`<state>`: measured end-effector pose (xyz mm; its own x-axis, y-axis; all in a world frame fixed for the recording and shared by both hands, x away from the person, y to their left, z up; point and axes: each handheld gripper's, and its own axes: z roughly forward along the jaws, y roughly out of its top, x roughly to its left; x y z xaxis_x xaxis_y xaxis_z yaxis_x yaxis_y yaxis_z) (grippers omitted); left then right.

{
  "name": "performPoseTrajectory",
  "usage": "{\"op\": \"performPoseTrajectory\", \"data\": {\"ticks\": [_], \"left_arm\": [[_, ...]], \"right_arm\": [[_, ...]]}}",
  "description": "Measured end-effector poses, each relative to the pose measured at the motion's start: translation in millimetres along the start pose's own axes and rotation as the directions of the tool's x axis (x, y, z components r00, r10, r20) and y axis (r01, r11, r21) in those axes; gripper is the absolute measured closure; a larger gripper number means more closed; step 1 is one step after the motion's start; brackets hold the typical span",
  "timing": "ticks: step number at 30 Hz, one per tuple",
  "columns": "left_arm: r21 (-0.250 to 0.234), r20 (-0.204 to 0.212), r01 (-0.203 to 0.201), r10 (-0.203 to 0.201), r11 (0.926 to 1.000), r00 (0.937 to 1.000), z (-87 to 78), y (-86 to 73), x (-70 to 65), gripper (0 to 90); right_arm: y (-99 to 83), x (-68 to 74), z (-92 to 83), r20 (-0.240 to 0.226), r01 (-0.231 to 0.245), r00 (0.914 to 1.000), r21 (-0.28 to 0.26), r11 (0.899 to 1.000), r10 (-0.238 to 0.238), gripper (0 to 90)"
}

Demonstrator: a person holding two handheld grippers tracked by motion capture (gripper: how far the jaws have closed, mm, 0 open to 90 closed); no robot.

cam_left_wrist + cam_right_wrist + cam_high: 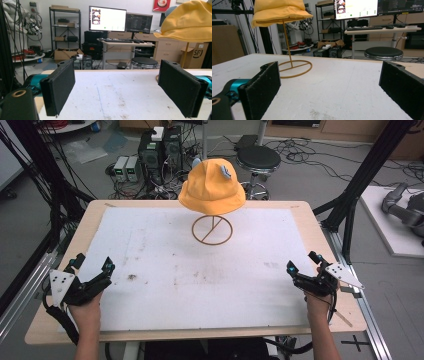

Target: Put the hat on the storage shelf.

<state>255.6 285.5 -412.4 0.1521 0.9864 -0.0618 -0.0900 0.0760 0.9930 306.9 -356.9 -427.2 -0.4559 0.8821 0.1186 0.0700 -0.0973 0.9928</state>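
Left gripper (pixel 92 270): low at 8 o'clock on the table in the high view, held by a hand (pixel 86 312); jaws spread wide, nothing between them. Its own view looks level across the mat (pixel 120 95) between both black pads.
Right gripper (pixel 303 268): at 4 o'clock, near the table's right edge, held by the other hand (pixel 316 306); jaws apart, released, gripping nothing.
Mat: white, stained with dark specks, covering most of the table (pixel 60 320).
Stand (pixel 212 229): thin yellow wire ring and stem, at 12 o'clock on the mat, well apart from both grippers.
Hat (pixel 212 187): yellow, soft-brimmed, resting on top of the stand; a small grey patch sits on its crown, its markings too small to read.
Stool (pixel 258 157): black round seat, on the floor beyond the table at 1 o'clock.
Box (pixel 197 56): brown carton behind the hat in the left gripper view, printed "SF".
Monitors (pixel 107 18): two screens on a desk far behind; their text is unreadable.
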Motion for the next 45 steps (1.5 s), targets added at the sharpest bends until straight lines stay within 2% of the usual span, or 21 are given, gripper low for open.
{"op": "performPoseTrajectory", "data": {"ticks": [9,12,15,23,28,32,45], "left_arm": [[0.005,0.005,0.005,-0.005,1.0000,1.0000,-1.5,5.0,0.6,14.8],[0.008,0.000,0.015,-0.015,0.9999,0.9999,0.0,4.9,2.2,14.8],[0.007,0.017,0.035,-0.035,0.9994,0.9992,1.7,4.2,3.1,14.8],[0.022,0.021,0.040,-0.040,0.9990,0.9990,4.6,2.8,2.4,14.7],[0.018,0.034,0.049,-0.050,0.9986,0.9982,3.5,2.4,3.3,14.8],[0.031,0.037,0.043,-0.044,0.9986,0.9983,3.7,1.6,3.5,14.7],[0.051,0.056,0.049,-0.052,0.9975,0.9971,5.7,0.1,4.0,14.8]], "right_arm": [[0.5,0.3,-1.3,0.007,0.014,0.9999,-0.004,1.000,-0.014,3.3],[1.0,1.6,-2.3,0.006,0.024,0.9997,-0.004,1.000,-0.024,3.3],[1.0,2.6,-3.4,0.009,0.046,0.9989,0.007,0.999,-0.047,3.3],[0.7,4.2,-3.8,0.005,0.077,0.9970,0.022,0.997,-0.077,3.3],[0.7,4.1,-3.7,0.005,0.078,0.9969,0.021,0.997,-0.078,3.3],[0.7,4.3,-3.8,0.007,0.068,0.9976,0.019,0.997,-0.068,3.3],[0.6,2.9,-3.3,0.010,0.080,0.9967,0.021,0.997,-0.080,3.3]]}}
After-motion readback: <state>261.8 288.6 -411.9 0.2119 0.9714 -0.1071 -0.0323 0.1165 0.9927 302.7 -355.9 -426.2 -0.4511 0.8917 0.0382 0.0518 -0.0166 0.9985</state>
